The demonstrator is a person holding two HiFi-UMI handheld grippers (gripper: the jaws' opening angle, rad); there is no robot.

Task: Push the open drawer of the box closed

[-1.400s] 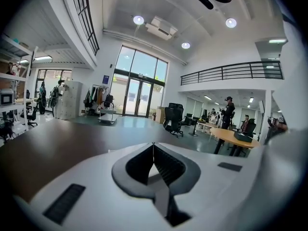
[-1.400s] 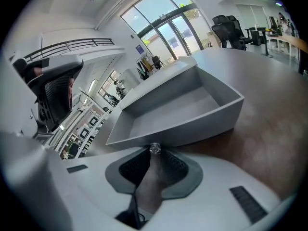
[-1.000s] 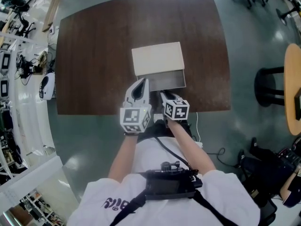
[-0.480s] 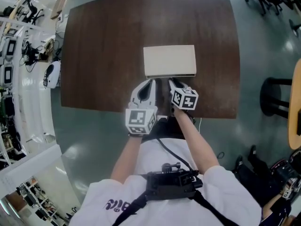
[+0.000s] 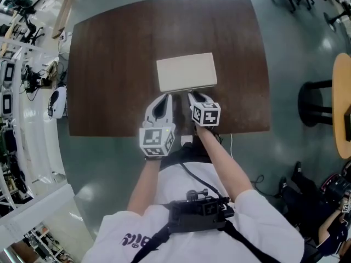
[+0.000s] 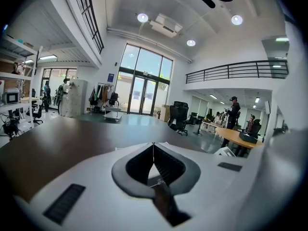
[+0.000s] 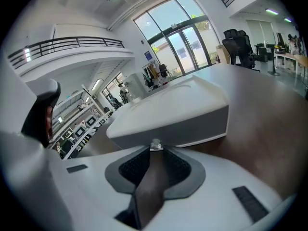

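A flat cream box lies in the middle of the dark wooden table, its drawer flush with the front face. In the right gripper view the box fills the middle, and a small clear knob on the drawer front sits between the tips. My right gripper is at the box's front edge, shut on that knob. Just left of it, short of the box's front left corner, my left gripper is shut with its tips touching and nothing in it.
The table's near edge runs just under both grippers. On the floor at right stand a black stool and a round wooden table. Shelves with equipment line the left side. A white cable hangs below the table edge.
The drawer stood open a second ago and now sits flush in the box. My right gripper moved forward with the drawer front. The left gripper stayed beside it, nearly still.
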